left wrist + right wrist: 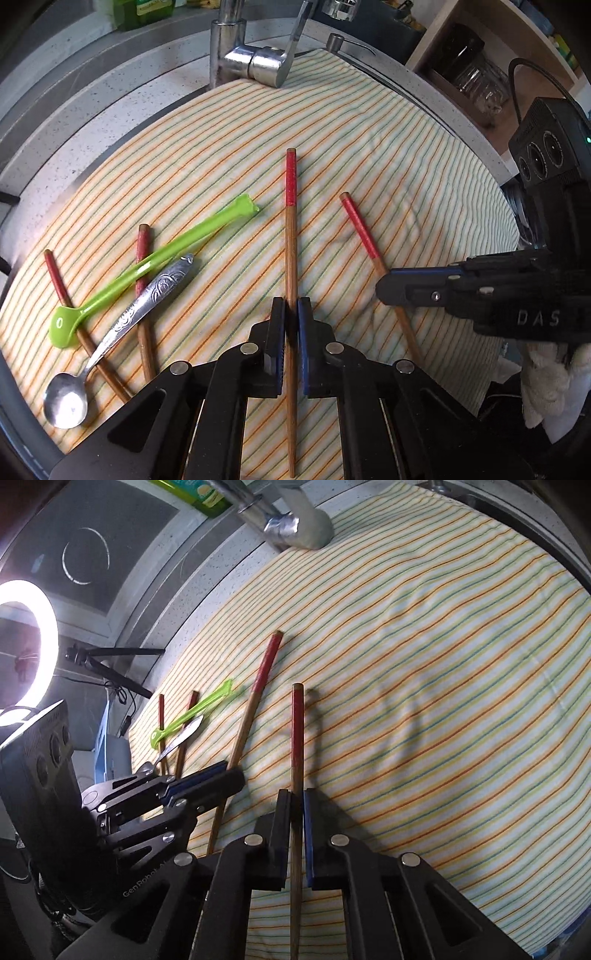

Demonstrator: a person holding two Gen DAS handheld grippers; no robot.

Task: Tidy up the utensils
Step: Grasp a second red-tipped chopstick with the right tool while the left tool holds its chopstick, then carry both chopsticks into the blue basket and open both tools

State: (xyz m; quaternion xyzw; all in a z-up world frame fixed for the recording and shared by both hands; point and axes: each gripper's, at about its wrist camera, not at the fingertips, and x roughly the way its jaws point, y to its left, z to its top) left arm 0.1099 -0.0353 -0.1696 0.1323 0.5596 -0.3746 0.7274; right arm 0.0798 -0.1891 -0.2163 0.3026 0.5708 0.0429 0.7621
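My left gripper (291, 314) is shut on a red-topped wooden chopstick (290, 229) that lies on the striped cloth (406, 147). My right gripper (295, 805) is shut on a second red-topped chopstick (297, 731); it also shows in the left wrist view (360, 225). At the left lie two more chopsticks (142, 258), a green plastic spoon (147, 266) and a metal spoon (122, 325), overlapping one another. The right gripper's fingers (417, 286) show in the left wrist view; the left gripper's fingers (207, 779) show in the right wrist view.
A chrome tap (255, 59) stands at the far edge of the cloth. A shelf with glass jars (476, 74) is at the far right. A ring light (26, 642) on a tripod and a hob (85, 554) are at the left.
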